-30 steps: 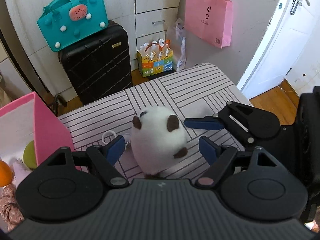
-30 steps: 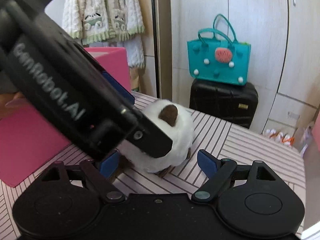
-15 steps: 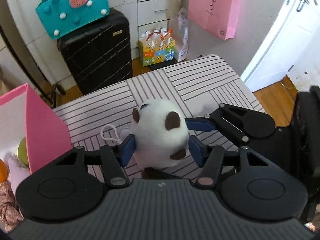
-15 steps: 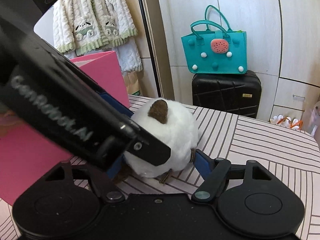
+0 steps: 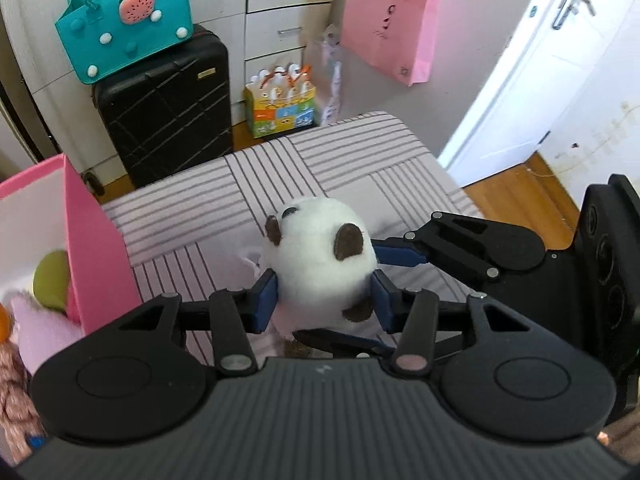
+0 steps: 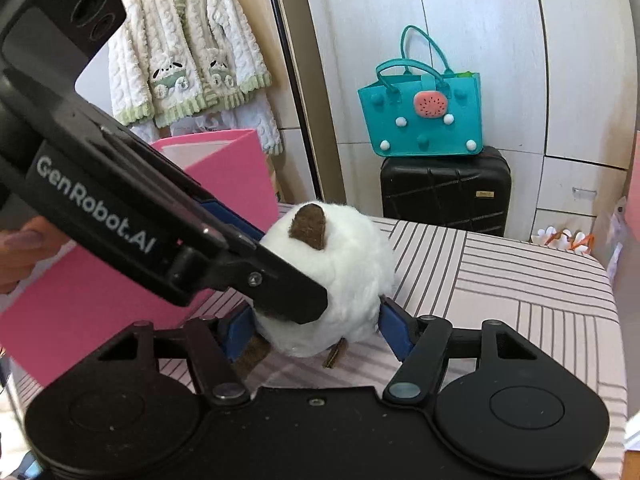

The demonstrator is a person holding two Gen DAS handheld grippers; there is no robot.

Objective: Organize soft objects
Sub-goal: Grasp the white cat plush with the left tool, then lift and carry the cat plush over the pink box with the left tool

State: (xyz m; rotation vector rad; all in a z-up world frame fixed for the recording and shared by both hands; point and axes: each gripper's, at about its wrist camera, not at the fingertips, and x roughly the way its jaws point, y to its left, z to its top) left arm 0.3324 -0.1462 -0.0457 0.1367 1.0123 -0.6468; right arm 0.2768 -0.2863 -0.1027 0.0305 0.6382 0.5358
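Only the left wrist view looks into the pink storage box (image 5: 96,248), where other soft toys lie. Both grippers have just been closing: the left gripper (image 5: 323,295) and right gripper (image 6: 316,330) each clamp the round white plush toy (image 5: 320,264) over the striped table (image 5: 360,160), ears up, face away from the left camera.

Plush toy (image 5: 320,256) right of box (image 5: 96,248)
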